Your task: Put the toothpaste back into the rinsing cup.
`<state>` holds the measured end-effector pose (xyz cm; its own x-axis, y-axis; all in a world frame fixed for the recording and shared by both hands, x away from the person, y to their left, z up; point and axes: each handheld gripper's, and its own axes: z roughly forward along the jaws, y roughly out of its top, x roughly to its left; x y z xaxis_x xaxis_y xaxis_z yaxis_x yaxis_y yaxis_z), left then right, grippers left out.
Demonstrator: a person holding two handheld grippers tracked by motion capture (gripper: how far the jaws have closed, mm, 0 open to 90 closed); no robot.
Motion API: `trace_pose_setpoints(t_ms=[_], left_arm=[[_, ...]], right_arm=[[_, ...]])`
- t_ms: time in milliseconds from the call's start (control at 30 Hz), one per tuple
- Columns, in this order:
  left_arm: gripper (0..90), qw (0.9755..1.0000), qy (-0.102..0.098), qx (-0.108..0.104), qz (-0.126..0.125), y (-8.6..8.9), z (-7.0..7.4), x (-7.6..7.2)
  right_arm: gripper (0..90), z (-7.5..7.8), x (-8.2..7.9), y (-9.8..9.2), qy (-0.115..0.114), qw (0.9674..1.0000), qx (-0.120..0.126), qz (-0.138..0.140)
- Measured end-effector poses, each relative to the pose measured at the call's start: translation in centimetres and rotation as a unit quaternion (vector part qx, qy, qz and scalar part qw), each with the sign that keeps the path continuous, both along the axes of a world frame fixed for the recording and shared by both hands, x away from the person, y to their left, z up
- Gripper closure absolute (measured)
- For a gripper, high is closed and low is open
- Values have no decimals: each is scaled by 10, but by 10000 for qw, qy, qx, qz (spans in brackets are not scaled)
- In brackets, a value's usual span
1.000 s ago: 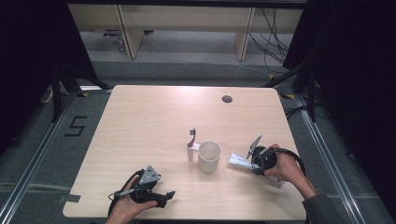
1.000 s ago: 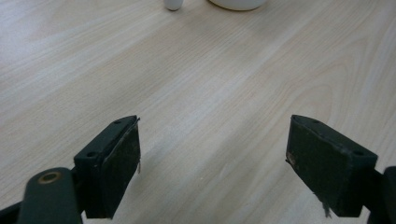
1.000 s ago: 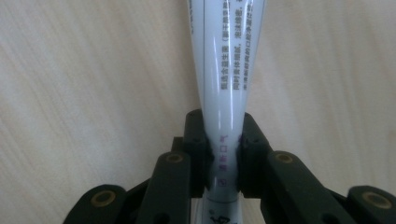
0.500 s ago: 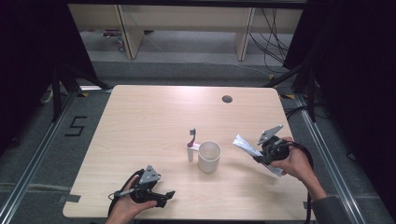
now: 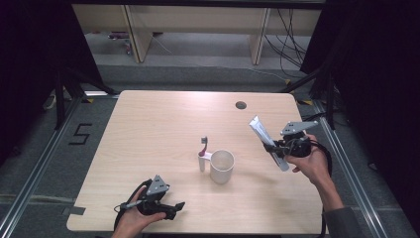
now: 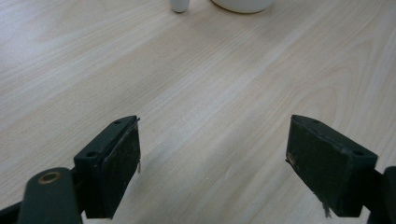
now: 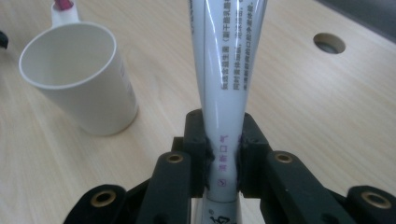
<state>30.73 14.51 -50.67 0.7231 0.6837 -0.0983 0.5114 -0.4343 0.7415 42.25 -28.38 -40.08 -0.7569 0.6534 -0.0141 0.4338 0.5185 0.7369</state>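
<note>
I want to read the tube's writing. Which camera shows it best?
The right gripper view: the white printed plastic tube is close, clamped in the right gripper. The high view shows it small, tilted above the table. The left gripper view gives no help.

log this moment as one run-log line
right gripper: shut on white tube, lifted beside cup | left gripper: open, empty, low over table | toothbrush: by cup, untouched

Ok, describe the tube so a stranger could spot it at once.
Start at the wooden table and go to its right edge, where the right gripper is raised. Clamped in its jaws is the tube: long, flat, white, printed, unlike the round cup standing mid-table.
</note>
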Motion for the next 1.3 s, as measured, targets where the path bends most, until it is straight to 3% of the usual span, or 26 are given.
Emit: trace_pose_setpoints(t_ms=[67, 100, 200, 267, 300, 333, 400, 467, 633, 733, 767, 867, 900, 933, 967, 1000, 1100, 1300], left_arm=[[171, 10000, 10, 18, -46, 1, 0, 0], [171, 10000, 10, 3, -17, 0, 0, 0], [171, 10000, 10, 14, -19, 1, 0, 0], [171, 10000, -8, -6, -34, 1, 0, 1], [171, 10000, -7, -11, -7, 1, 1, 1], [171, 10000, 1, -33, 17, 1, 1, 0], [171, 10000, -12, -19, 6, 2, 1, 0], [171, 10000, -22, -31, 7, 3, 1, 1], [171, 9999, -45, -51, 79, 3, 2, 1], [171, 9999, -60, -50, 94, 4, 3, 1], [171, 9999, -58, -69, 88, 4, 3, 1], [171, 9999, -73, -38, 109, 5, 3, 2], [171, 9999, -60, -72, 77, 5, 3, 1], [171, 9999, -59, -81, 84, 4, 3, 1], [171, 9999, -60, -82, 93, 4, 3, 1], [171, 9999, -67, -43, 112, 4, 3, 2], [171, 9999, -63, -83, 87, 4, 3, 1], [171, 9999, -83, -68, 114, 5, 3, 1]], right_arm=[[777, 2, 1, 3, -33, 9998, 176, 15], [777, 4, 2, 3, -175, 9995, 244, 22], [776, 7, 4, 7, -306, 9988, 370, -40], [777, 8, 4, 11, -330, 9976, 607, -63], [776, 8, 6, 12, -467, 9961, 736, -103], [776, 8, 5, 15, -423, 9952, 868, -145], [776, 10, 7, 20, -609, 9937, 936, -74], [776, 11, 4, 28, -597, 9923, 1070, -179], [776, 12, 8, 40, -650, 9878, 1411, -75], [776, 12, 10, 45, -853, 9845, 1534, -64], [777, 12, 8, 49, -694, 9835, 1670, -79], [777, 14, 10, 53, -794, 9808, 1783, 49], [777, 15, 9, 56, -703, 9801, 1857, -2], [777, 16, 10, 57, -849, 9789, 1858, 62], [777, 16, 9, 60, -762, 9783, 1926, 84], [777, 16, 9, 61, -848, 9774, 1935, 74], [777, 16, 8, 69, -770, 9739, 2131, 145], [777, 16, 4, 82, -746, 9721, 2204, 297]])
